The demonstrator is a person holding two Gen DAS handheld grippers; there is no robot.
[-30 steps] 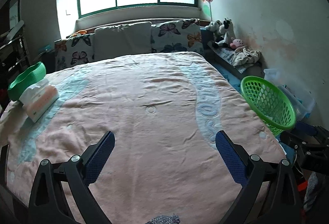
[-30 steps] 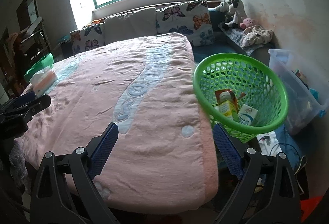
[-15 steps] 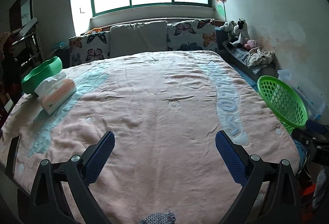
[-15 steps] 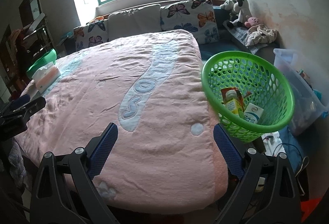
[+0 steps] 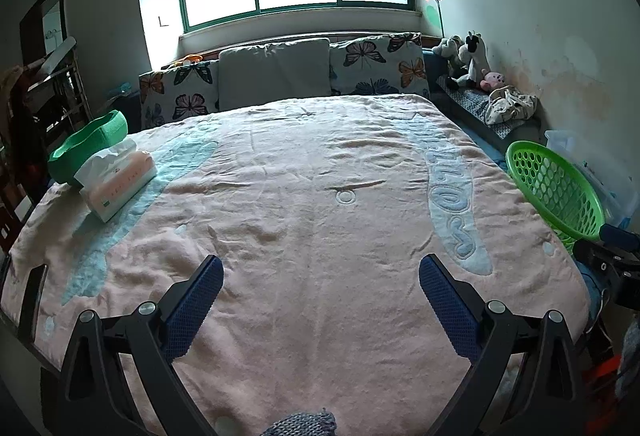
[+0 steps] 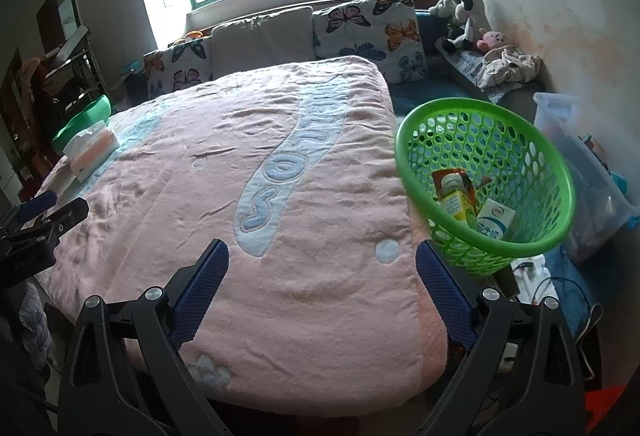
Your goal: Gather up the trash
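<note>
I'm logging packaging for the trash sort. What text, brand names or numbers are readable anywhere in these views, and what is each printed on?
"HELLO": raised blue letters on the pink blanket, legible in the right wrist view.
White and blue carton in the green basket: Chinese characters, too blurred to quote.
Yellow carton: print too small to read.
Tissue pack: faint print, unreadable.

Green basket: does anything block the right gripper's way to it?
Nothing visible does. The right gripper is open and empty above the foot of the pink blanket, and the green basket sits just ahead to its right, off the bed's edge, its mouth uncovered, with a yellow carton and a white carton inside.
</note>
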